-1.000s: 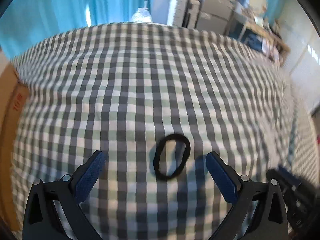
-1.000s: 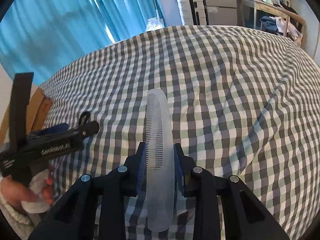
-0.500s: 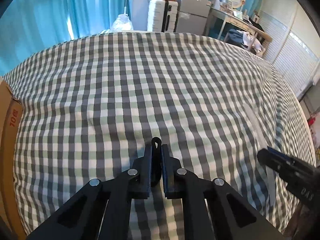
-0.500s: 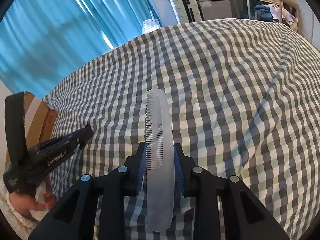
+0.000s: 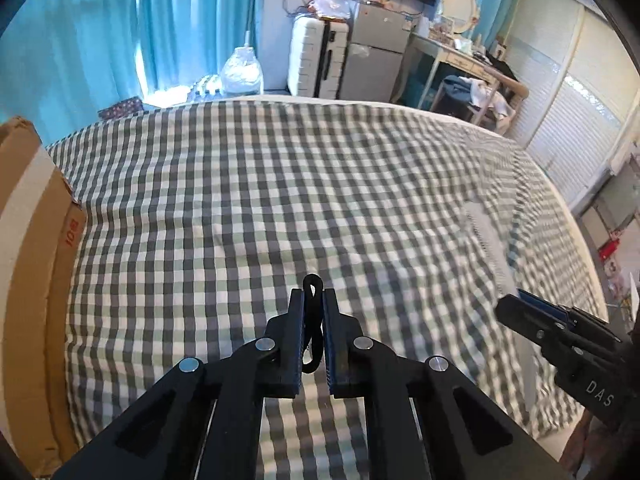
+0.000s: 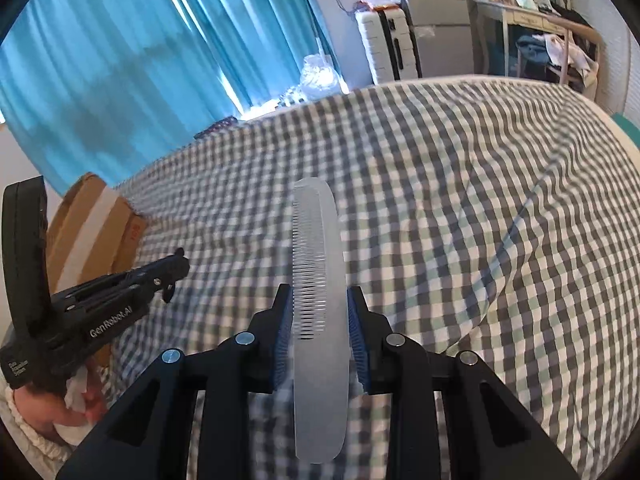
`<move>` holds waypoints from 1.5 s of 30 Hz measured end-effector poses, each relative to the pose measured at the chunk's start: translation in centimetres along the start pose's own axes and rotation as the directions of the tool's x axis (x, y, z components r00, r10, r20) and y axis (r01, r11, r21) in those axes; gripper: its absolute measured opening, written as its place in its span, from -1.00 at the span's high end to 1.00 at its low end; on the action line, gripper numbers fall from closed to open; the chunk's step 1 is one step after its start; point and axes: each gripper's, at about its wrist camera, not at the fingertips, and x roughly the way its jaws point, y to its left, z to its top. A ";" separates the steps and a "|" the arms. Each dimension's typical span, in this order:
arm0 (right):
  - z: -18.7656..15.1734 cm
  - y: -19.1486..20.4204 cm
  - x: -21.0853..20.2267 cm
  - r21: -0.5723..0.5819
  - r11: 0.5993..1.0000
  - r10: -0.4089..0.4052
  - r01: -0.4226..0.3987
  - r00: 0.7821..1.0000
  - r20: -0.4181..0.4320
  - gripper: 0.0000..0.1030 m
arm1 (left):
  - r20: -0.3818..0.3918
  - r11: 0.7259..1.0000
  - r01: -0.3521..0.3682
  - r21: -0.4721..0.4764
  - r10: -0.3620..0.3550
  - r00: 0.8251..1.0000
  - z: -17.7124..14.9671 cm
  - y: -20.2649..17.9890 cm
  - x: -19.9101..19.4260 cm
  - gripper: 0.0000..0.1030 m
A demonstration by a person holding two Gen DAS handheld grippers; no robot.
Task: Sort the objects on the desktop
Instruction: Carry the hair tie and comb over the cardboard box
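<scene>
A black hair tie [image 5: 312,322] is pinched flat in my left gripper [image 5: 312,300], which is shut on it and lifted above the checked cloth [image 5: 280,208]. A loop of the tie pokes out past the fingertips. My right gripper [image 6: 318,300] is shut on a translucent white comb [image 6: 318,280], held lengthwise with its teeth facing left, also off the cloth. From the right wrist view the left gripper [image 6: 176,266] shows at the left edge, a hand [image 6: 60,420] under it. In the left wrist view the comb [image 5: 486,240] and right gripper [image 5: 516,300] appear blurred at right.
A cardboard box [image 5: 32,248] stands against the left edge of the cloth-covered surface. Beyond the far edge are blue curtains [image 5: 168,24], a white suitcase [image 5: 316,60], a grey cabinet [image 5: 376,60] and a cluttered desk [image 5: 472,60].
My left gripper shut on the hair tie that lay on the cloth and lifted it. Both grippers rose, the right still carrying the comb, so more of the room shows.
</scene>
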 end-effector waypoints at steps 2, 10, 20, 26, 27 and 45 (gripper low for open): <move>0.0 1.1 -1.1 -0.007 1.000 0.000 0.000 1.000 0.016 0.48 | 0.016 1.000 0.008 0.006 -0.008 1.000 -0.1 0.1 -1.5 0.83; 0.3 6.2 -6.0 -0.075 0.997 -0.002 0.009 0.996 0.093 0.48 | 0.104 1.000 0.011 0.019 -0.013 0.995 -0.3 0.8 -8.3 0.83; 0.6 16.5 -9.7 -0.240 0.968 -0.031 0.075 0.983 0.182 0.48 | 0.224 1.000 0.006 -0.027 0.000 0.975 0.4 3.8 -16.2 0.83; 0.7 22.0 -10.7 -0.331 0.938 -0.036 0.105 0.977 0.209 0.48 | 0.272 0.998 -0.005 -0.060 0.021 0.962 0.8 6.7 -19.7 0.83; 0.6 22.8 -10.7 -0.339 0.935 -0.036 0.107 0.977 0.210 0.48 | 0.276 0.998 -0.008 -0.066 0.026 0.961 0.8 7.4 -20.3 0.83; 0.8 36.3 -5.8 -0.502 0.862 0.029 0.066 0.984 0.178 0.48 | 0.267 0.961 -0.103 -0.257 0.173 0.948 -0.2 22.2 -23.2 0.83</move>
